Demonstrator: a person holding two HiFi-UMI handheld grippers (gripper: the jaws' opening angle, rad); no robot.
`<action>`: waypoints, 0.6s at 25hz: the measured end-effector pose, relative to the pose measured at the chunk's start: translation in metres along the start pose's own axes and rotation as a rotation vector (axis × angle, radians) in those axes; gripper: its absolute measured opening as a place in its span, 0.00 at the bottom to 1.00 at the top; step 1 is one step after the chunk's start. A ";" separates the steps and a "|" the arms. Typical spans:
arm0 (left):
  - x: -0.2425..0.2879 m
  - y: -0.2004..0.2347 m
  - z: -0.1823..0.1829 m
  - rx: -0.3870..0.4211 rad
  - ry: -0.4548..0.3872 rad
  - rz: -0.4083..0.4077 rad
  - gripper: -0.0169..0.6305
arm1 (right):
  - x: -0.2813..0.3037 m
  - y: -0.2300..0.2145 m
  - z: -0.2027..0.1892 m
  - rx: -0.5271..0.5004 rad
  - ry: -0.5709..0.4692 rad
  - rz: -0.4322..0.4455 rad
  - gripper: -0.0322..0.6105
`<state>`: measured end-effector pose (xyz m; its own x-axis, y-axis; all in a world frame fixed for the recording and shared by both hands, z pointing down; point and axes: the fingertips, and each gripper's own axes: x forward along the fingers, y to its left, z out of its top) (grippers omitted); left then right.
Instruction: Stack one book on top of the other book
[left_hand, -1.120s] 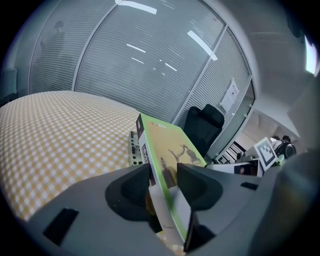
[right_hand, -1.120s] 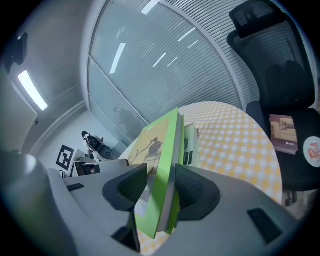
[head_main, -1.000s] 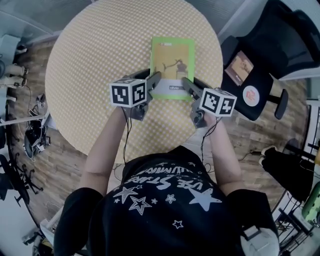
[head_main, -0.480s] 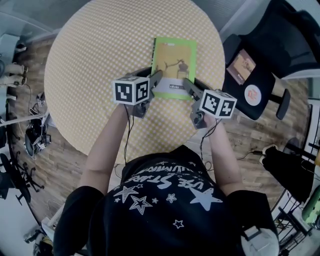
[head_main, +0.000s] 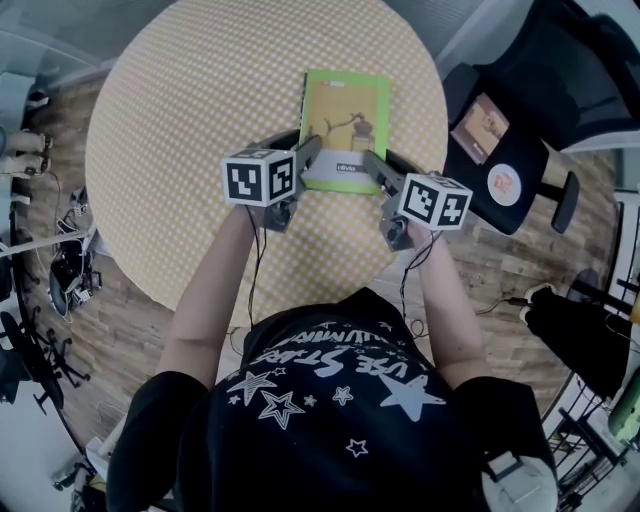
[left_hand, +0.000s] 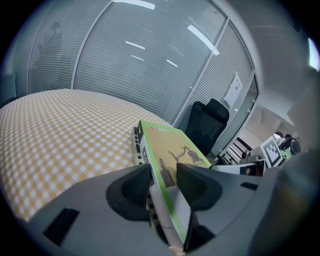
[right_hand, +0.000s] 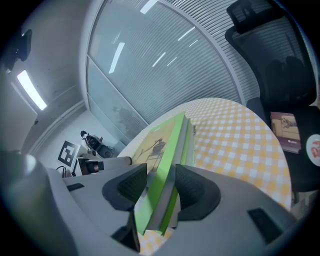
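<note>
A green book with a yellow cover (head_main: 345, 120) lies on the round yellow-checked table (head_main: 200, 120), beyond its middle. Right under it is a second book, whose pale spine (left_hand: 136, 147) shows in the left gripper view and whose edge (right_hand: 190, 140) shows in the right gripper view. My left gripper (head_main: 308, 160) is shut on the green book's near left corner (left_hand: 170, 150). My right gripper (head_main: 372, 165) is shut on its near right corner (right_hand: 160, 145). Whether the jaws also take in the lower book I cannot tell.
A black office chair (head_main: 540, 90) stands just off the table's right edge, with a small brown booklet (head_main: 478, 125) and a round white disc (head_main: 505, 183) on its seat. Cables and gear (head_main: 65, 265) lie on the wooden floor at the left. Glass walls with blinds stand behind the table.
</note>
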<state>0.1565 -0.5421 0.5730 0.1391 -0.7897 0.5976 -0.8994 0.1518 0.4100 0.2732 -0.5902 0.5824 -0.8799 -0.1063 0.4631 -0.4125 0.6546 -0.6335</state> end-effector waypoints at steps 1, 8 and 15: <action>0.000 0.000 0.000 -0.003 -0.001 0.001 0.28 | 0.000 0.000 0.000 0.000 -0.001 0.001 0.33; -0.006 -0.001 -0.005 0.014 0.014 0.004 0.28 | -0.002 0.001 0.003 -0.038 -0.026 -0.036 0.33; -0.045 -0.002 0.002 0.011 -0.050 -0.011 0.28 | -0.025 0.016 0.024 -0.072 -0.117 -0.109 0.33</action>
<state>0.1514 -0.5079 0.5439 0.1283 -0.8201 0.5577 -0.9025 0.1366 0.4084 0.2831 -0.5946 0.5457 -0.8539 -0.2633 0.4490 -0.4930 0.6858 -0.5354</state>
